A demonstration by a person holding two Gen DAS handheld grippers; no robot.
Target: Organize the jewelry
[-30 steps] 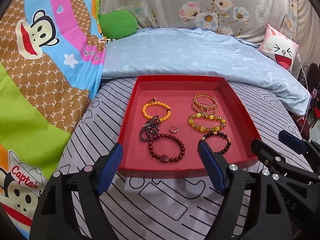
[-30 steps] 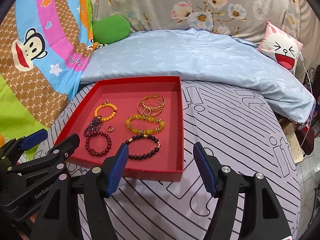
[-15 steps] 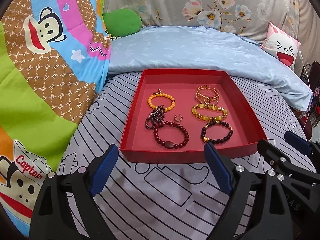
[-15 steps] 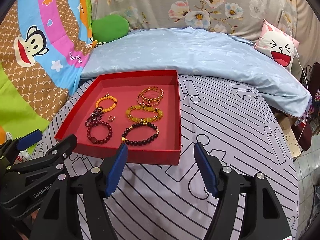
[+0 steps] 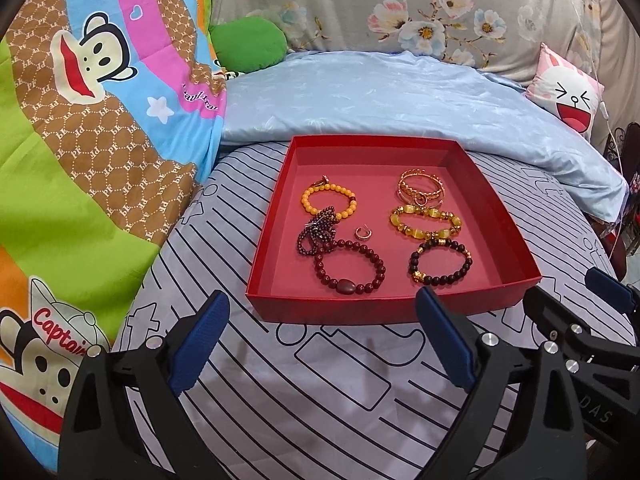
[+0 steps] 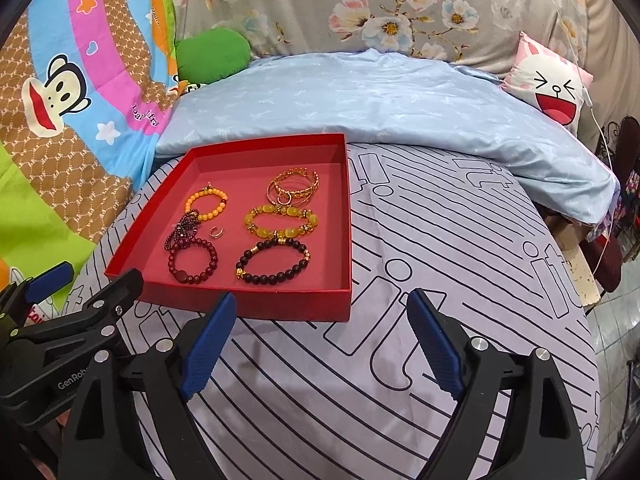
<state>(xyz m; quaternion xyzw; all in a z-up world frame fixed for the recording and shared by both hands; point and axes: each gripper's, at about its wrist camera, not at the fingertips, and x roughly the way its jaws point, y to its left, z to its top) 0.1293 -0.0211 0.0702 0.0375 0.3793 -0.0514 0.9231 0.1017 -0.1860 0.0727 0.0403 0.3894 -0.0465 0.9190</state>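
Note:
A red tray lies on the striped bed sheet. It holds an orange bead bracelet, gold bangles, a yellow bead bracelet, a black bead bracelet, a dark red bracelet, a bundled garnet strand and a small ring. My left gripper hovers just short of the tray's front wall, its jaws opening with nothing between them. My right gripper stands off the tray's front right corner, jaws also opening and empty.
A folded light blue quilt lies behind the tray. A cartoon monkey blanket rises on the left, with a green cushion beside it. A pink-and-white face cushion sits at the back right. The bed's right edge drops to the floor.
Both grippers have drawn back a little, so the tray's front wall now lies beyond the left fingertips instead of between them. Both pairs of jaws stand wider apart.

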